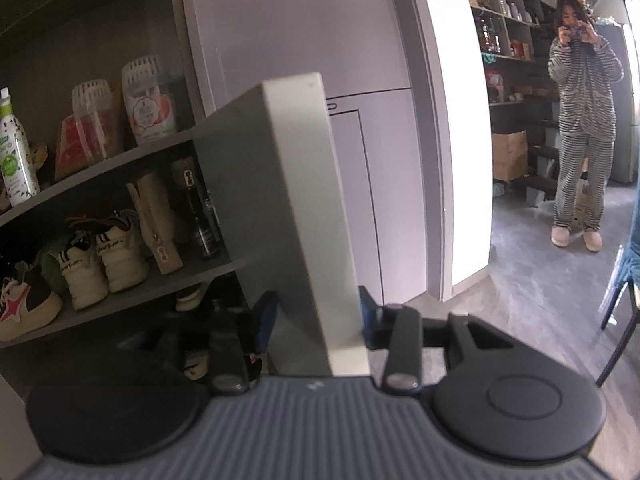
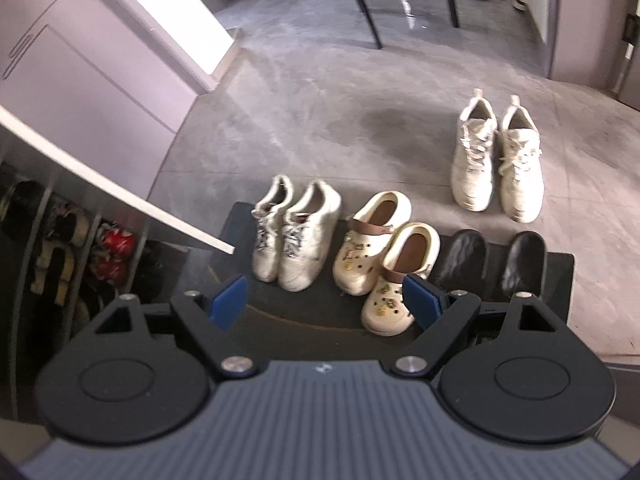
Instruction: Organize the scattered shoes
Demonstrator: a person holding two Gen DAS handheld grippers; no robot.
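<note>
My left gripper (image 1: pixel 318 316) is shut on the edge of the white cabinet door (image 1: pixel 308 208), blue pads pressed on both faces. Behind the door, cabinet shelves hold cream sneakers (image 1: pixel 106 256) and a red-and-black sneaker (image 1: pixel 24 300). In the right wrist view my right gripper (image 2: pixel 324 300) hangs open and empty above a dark mat (image 2: pixel 560 276). On the mat lie a white sneaker pair (image 2: pixel 296 232), cream clogs with charms (image 2: pixel 380 256) and black slippers (image 2: pixel 492 260). A second white sneaker pair (image 2: pixel 496 160) rests on the bare floor beyond.
Bottles and air fresheners (image 1: pixel 148 104) fill the upper shelf. A person in striped pyjamas (image 1: pixel 580 120) stands in the far room. Chair legs (image 2: pixel 366 8) stand beyond the shoes. The open door's lower edge (image 2: pixel 120 200) juts over the mat's left side; lower shelves hold more shoes (image 2: pixel 60 252).
</note>
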